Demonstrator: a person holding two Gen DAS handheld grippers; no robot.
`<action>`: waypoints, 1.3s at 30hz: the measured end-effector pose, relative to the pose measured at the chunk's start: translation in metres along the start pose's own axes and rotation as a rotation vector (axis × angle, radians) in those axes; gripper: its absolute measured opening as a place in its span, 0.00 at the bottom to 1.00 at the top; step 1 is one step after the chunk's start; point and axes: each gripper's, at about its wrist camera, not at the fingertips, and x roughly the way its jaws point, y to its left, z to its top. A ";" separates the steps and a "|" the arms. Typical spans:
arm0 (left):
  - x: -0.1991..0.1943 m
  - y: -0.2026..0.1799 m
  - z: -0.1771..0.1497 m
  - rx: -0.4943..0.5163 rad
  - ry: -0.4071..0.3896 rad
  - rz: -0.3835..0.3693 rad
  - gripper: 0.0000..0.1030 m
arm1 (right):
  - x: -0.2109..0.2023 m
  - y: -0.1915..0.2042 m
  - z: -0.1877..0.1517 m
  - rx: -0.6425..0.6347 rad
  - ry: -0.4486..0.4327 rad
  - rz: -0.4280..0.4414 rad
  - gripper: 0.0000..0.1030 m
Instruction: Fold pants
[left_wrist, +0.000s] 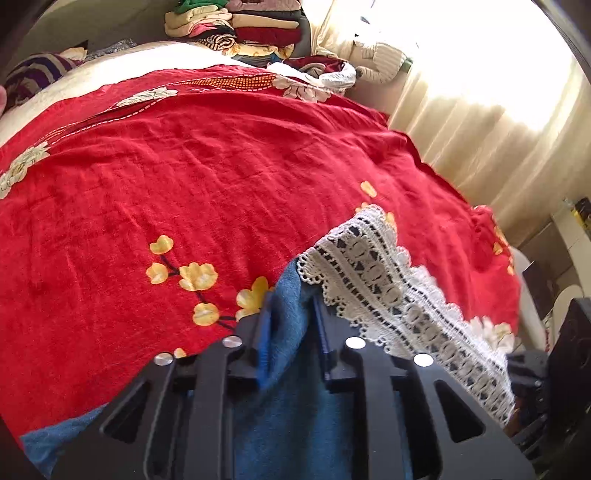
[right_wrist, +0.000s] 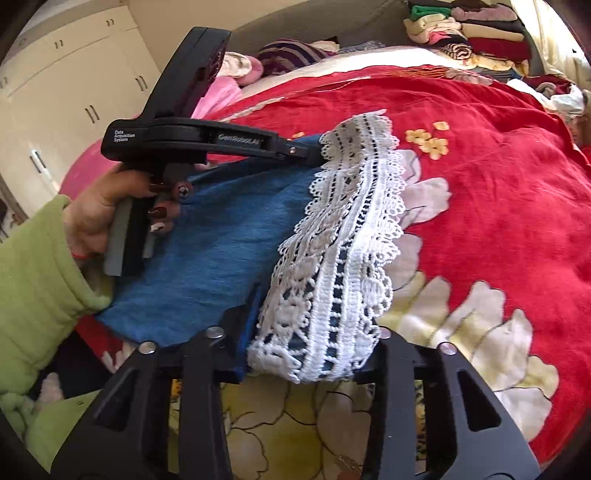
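The blue pants (right_wrist: 221, 229) have a white lace hem (right_wrist: 343, 236) and hang stretched between my two grippers above the red bedspread. My left gripper (left_wrist: 291, 306) is shut on the blue cloth (left_wrist: 288, 387) at the hem's far corner; the lace (left_wrist: 388, 291) trails to its right. In the right wrist view the left gripper (right_wrist: 314, 153) pinches the hem's upper corner. My right gripper (right_wrist: 314, 332) is shut on the hem's near corner, with the lace bunched between its fingers.
A red floral bedspread (left_wrist: 207, 177) covers the bed. Folded clothes (left_wrist: 255, 26) are stacked at the head of the bed, with pillows (right_wrist: 291, 51) to the left. Curtains (left_wrist: 491, 110) hang on the right. White cupboards (right_wrist: 66, 85) stand on the left.
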 end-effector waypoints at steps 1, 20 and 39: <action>-0.001 -0.001 0.000 0.002 -0.003 0.000 0.15 | -0.001 0.001 0.001 0.001 -0.006 0.010 0.24; -0.101 0.059 -0.042 -0.230 -0.256 -0.077 0.18 | -0.013 0.111 0.032 -0.316 -0.074 0.103 0.22; -0.218 0.137 -0.186 -0.637 -0.479 0.028 0.75 | 0.058 0.224 -0.020 -0.763 0.093 0.087 0.46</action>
